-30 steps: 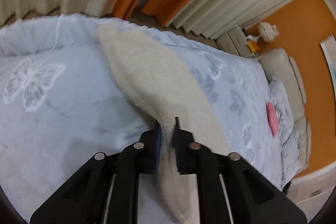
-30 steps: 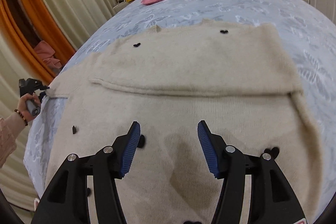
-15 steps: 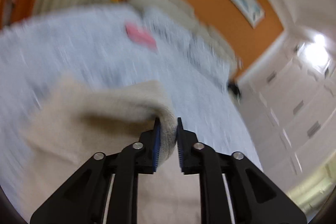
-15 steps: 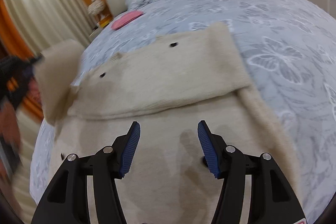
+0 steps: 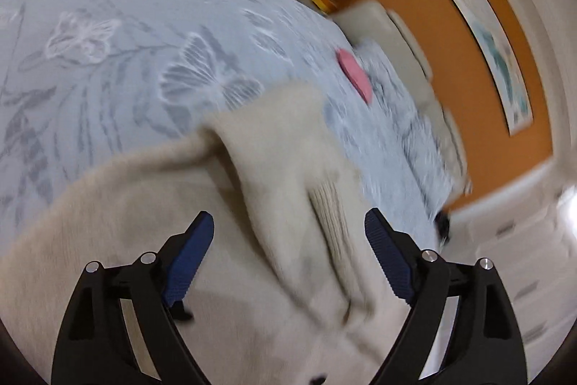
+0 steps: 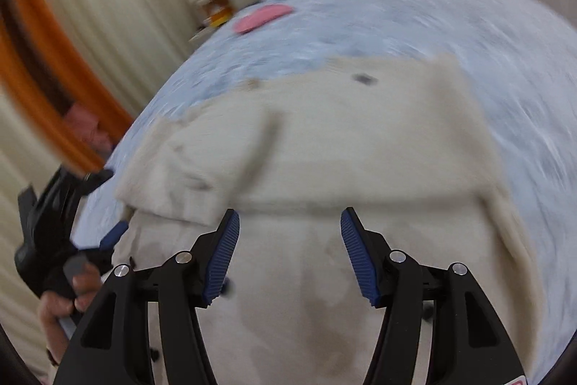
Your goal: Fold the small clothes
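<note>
Orange walls [image 5: 450, 67] surround floral blue bedding [image 5: 144, 35] under the cream sweater [image 6: 324, 147].

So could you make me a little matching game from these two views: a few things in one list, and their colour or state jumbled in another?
Things:
1. sweater
2. bedspread
3. small flat item near the pillows
4. left gripper

Colour or state:
A. pink
B. jaws opening, sleeve lying loose between them
C. cream, spread on the bed
D. pale blue with butterflies

Pairs: 1-C, 2-D, 3-A, 4-B
</note>
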A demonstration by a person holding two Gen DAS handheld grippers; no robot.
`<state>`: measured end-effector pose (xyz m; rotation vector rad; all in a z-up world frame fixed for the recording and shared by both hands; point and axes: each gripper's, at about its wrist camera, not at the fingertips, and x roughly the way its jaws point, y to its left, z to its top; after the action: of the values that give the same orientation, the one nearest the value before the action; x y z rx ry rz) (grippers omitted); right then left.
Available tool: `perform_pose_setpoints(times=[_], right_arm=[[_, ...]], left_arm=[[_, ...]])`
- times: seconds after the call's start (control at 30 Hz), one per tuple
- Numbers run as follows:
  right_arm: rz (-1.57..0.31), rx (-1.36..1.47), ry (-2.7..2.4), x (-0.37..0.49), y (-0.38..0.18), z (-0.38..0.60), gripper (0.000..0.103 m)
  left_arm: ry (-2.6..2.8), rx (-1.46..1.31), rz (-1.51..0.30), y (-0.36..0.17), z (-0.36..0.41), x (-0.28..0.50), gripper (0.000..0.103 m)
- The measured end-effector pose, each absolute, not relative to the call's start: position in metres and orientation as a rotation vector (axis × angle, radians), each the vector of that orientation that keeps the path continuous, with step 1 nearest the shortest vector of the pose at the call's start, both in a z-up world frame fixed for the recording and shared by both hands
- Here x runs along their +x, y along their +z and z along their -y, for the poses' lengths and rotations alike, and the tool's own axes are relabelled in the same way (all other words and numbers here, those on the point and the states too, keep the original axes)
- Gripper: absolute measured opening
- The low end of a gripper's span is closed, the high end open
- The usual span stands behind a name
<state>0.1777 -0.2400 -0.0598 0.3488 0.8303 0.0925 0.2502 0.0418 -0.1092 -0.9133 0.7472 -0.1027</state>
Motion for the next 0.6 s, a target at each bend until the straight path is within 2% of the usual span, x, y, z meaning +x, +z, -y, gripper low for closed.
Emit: perform_pose_setpoints(times=[0.07, 0.23, 0.27, 0.3, 0.33, 0.37, 0.5, 0.6], right_arm=[[-0.841, 0.226, 0.143, 0.206, -0.053, 0.206, 0.074], [-0.928, 0.067, 0.214, 0.273, -0.079, 0.142, 0.074], [-0.95, 0.051, 0.212, 0.281, -0.088, 0.136, 0.071], [-0.954, 0.038, 0.211, 0.286, -0.093, 0.134, 0.063], [-0.94, 0.054, 0.226, 0.29, -0.091, 0.138, 0.04], [-0.935, 0.102, 0.224, 0.291, -0.084, 0.148, 0.005], [-0.752, 0.469, 0.086, 0.254, -0.039, 0.259, 0.007], [-0.744, 0.667, -0.059, 0.212, -0.06, 0.343, 0.007]], left_arm=[[-0.13, -0.894, -0.754, -0.11, -0.041, 0.269, 0.083], [-0.144, -0.899, -0.762, -0.12, -0.058, 0.284, 0.083], [-0.132, -0.925, -0.771, -0.126, -0.061, 0.284, 0.083], [-0.126, -0.94, -0.78, -0.133, -0.065, 0.287, 0.081], [-0.127, -0.929, -0.776, -0.129, -0.063, 0.286, 0.08], [-0.129, -0.914, -0.773, -0.126, -0.06, 0.284, 0.08], [-0.129, -0.871, -0.766, -0.122, -0.058, 0.285, 0.08], [-0.127, -0.877, -0.769, -0.123, -0.059, 0.287, 0.08]])
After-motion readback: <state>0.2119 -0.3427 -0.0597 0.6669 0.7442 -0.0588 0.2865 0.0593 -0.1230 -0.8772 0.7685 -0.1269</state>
